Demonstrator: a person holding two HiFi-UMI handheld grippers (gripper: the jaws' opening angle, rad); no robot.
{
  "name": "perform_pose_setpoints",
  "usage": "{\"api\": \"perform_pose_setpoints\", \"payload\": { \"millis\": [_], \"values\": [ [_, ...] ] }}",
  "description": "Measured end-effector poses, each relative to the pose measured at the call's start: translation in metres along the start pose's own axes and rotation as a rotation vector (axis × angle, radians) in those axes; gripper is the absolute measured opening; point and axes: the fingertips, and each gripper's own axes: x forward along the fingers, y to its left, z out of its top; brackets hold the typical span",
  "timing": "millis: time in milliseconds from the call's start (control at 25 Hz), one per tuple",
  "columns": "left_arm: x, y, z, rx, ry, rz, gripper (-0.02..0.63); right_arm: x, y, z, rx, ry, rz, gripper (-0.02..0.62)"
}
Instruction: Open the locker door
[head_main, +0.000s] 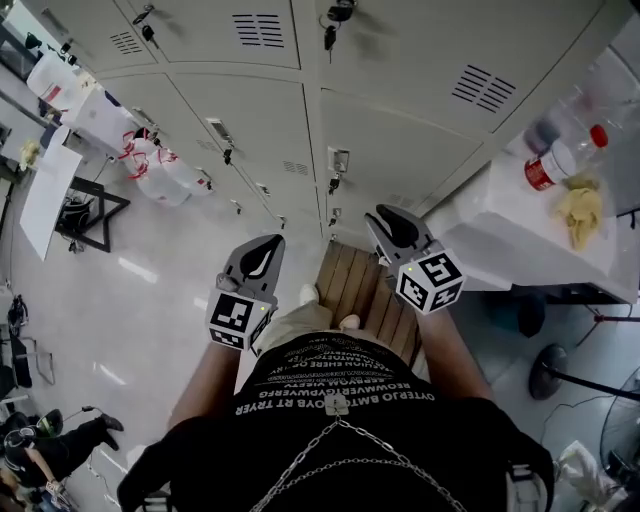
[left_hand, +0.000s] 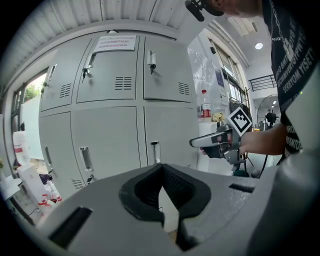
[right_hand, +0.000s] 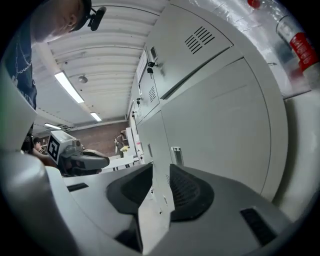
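A bank of grey lockers (head_main: 400, 130) fills the wall ahead, all doors closed. The nearest lower door has a recessed handle (head_main: 338, 160) with a key (head_main: 333, 185) hanging below it; the handle also shows in the left gripper view (left_hand: 155, 151) and the right gripper view (right_hand: 177, 156). My left gripper (head_main: 262, 255) (left_hand: 161, 172) hangs short of the lockers, its tips together, holding nothing. My right gripper (head_main: 392, 228) (right_hand: 161, 170) is a little closer to the doors, its jaws parted with nothing between them. Neither gripper touches a door.
A white table (head_main: 520, 240) stands at the right with a red-labelled bottle (head_main: 556, 160) and a yellow cloth (head_main: 580, 212). A wooden slatted platform (head_main: 360, 290) lies under my feet. White bags (head_main: 160, 170) sit by the lockers at left. A fan base (head_main: 548, 370) is at the lower right.
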Motion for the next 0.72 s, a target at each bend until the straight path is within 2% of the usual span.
{"api": "perform_pose_setpoints", "payload": {
  "millis": [320, 560, 720],
  "values": [
    [0.036, 0.041, 0.031, 0.036, -0.047, -0.058, 0.0, 0.053, -0.006, 0.013, 0.006, 0.019, -0.014, 0.104],
    [0.062, 0.073, 0.036, 0.038, -0.057, -0.086, 0.0, 0.09, -0.01, 0.015, 0.021, 0.028, -0.019, 0.109],
    [0.076, 0.09, 0.023, 0.035, -0.048, -0.102, 0.0, 0.112, -0.01, 0.011, 0.031, 0.041, -0.018, 0.122]
  ]
}}
